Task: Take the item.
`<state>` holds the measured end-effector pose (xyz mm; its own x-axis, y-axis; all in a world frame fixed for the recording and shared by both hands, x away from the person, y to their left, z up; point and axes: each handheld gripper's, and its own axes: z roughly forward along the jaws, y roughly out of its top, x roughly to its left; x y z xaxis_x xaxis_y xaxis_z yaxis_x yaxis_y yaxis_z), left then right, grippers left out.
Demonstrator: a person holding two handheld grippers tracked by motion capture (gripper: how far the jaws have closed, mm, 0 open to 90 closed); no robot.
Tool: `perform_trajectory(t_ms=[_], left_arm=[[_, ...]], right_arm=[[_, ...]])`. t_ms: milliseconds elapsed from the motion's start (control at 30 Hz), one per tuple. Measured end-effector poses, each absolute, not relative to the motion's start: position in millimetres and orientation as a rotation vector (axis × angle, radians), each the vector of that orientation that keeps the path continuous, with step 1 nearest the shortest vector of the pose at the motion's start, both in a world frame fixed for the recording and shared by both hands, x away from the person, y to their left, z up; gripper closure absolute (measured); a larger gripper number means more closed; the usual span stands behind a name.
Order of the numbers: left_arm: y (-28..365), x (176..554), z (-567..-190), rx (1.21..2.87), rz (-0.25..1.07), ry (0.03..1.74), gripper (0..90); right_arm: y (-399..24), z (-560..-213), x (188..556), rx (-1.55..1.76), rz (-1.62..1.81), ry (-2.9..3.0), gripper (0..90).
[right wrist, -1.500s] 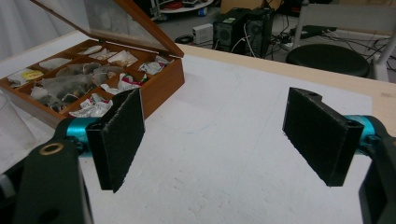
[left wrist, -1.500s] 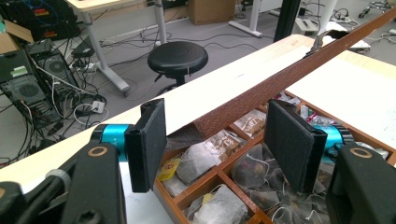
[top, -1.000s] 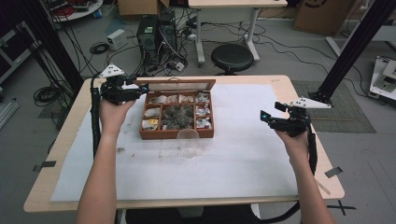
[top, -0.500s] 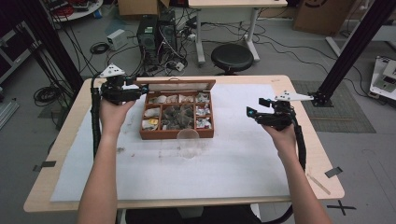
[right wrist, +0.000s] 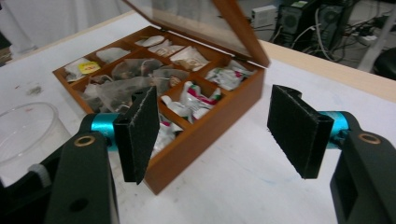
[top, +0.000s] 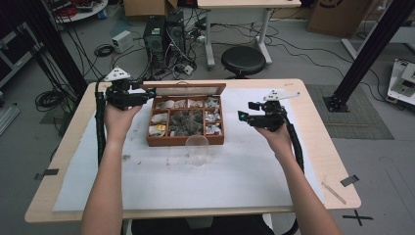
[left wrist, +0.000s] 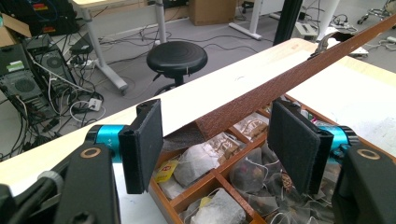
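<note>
Cables, a computer tower (top: 164, 36) and a black stool (top: 243, 59) crowded the floor behind the wooden counter (top: 323, 142), most of which lay under a white sheet (top: 161, 181). On that sheet, toward the far edge, stood the wooden tea box (top: 185, 122), its lid (top: 188, 89) raised at the back and its compartments full of tea bags (right wrist: 140, 77). A clear plastic cup (top: 197, 149) sat just in front of the box, touching or nearly touching its front wall.

The left gripper (top: 149, 92) was held at the box's far left corner. In the left gripper view its jaws stood apart on either side of the lid's edge, the pads not pressing on it, so nothing was grasped.

The right gripper (top: 241, 115) hovered to the right of the box, near its right wall but clear of it, pointing toward the box. Its jaws had just been closing yet were released and well apart, with nothing between them but the bare sheet and the box's corner farther off.
</note>
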<state>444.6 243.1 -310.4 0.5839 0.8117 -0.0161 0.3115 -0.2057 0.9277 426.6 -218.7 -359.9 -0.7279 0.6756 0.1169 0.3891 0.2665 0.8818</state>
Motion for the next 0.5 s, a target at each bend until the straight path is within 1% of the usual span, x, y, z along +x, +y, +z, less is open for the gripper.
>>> perform_trajectory(t_ms=[167, 233, 500], left_arm=[[243, 444, -310, 1.779, 0.602, 0.924, 36.0], [243, 444, -310, 1.781, 0.601, 0.923, 36.0], [243, 444, -310, 1.785, 0.602, 0.918, 36.0]], right_arm=[[-196, -361, 434, 0.948, 1.453, 2.308, 36.9], [-189, -363, 436, 0.93, 1.474, 2.319, 39.5], [-163, -373, 443, 0.915, 1.491, 2.381, 41.6]])
